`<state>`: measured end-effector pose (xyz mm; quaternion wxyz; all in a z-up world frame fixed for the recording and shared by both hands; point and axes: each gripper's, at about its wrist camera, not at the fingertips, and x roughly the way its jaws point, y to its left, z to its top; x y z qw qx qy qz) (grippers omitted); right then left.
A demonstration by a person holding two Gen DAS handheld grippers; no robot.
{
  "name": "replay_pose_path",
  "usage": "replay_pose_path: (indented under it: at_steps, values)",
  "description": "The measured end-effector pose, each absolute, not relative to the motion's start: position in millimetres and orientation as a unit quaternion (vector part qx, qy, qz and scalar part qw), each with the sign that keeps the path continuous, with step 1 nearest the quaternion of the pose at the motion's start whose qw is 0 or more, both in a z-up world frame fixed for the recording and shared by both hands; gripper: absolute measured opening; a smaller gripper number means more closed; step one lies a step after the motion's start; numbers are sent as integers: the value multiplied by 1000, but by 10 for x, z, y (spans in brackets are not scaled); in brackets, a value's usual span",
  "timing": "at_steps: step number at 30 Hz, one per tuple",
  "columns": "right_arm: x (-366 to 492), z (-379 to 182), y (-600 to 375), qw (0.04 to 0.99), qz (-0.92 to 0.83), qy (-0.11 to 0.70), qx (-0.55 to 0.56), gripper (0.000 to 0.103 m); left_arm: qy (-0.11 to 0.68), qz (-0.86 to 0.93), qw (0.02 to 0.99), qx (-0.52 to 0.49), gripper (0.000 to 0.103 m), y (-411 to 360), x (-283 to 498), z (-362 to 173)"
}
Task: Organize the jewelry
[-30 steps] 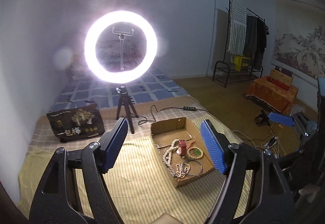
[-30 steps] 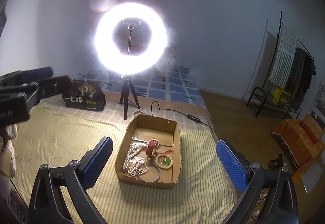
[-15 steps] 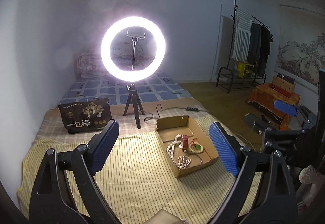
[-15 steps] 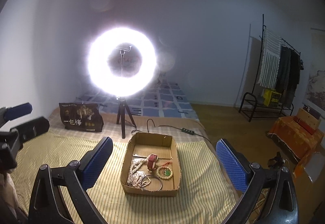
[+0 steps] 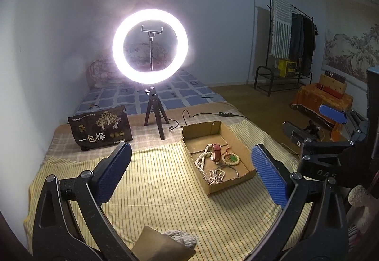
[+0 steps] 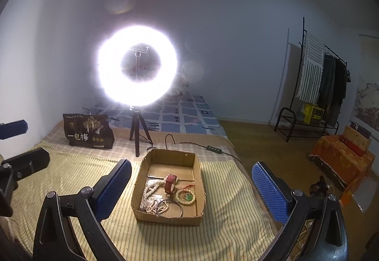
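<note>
A shallow cardboard box [image 6: 200,184] lies on the yellow striped bedcover [image 6: 71,173]. It holds a pearl necklace [image 6: 149,192], a red watch [image 6: 171,182], a bead bracelet with a green stone [image 6: 186,197] and a thin metal bangle [image 6: 174,207]. The box [image 5: 239,142] also shows in the left wrist view with the necklace [image 5: 201,161] and watch [image 5: 216,151]. My left gripper [image 5: 190,175] is open and empty, above the cover left of the box. My right gripper [image 6: 191,192] is open and empty, held above the box.
A lit ring light on a small tripod [image 6: 137,135] stands behind the box. A dark snack bag [image 6: 87,130] leans at the back left. A cable with a switch [image 6: 213,149] runs off the bed's right edge. A clothes rack [image 6: 317,85] stands by the far wall.
Both grippers have pulled back and risen, so the box looks smaller and farther. Both stay open and empty. The jewelry has not moved.
</note>
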<state>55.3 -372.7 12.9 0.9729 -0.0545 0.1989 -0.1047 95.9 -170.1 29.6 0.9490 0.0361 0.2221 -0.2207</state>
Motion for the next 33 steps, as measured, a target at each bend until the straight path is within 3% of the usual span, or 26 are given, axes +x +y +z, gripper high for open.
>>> replay_pose_path:
  at_steps: [33]
  values:
    - [621,-60,-3960,966,-114,231,-13,103,238,-214,946,52,103,-1762,942,241]
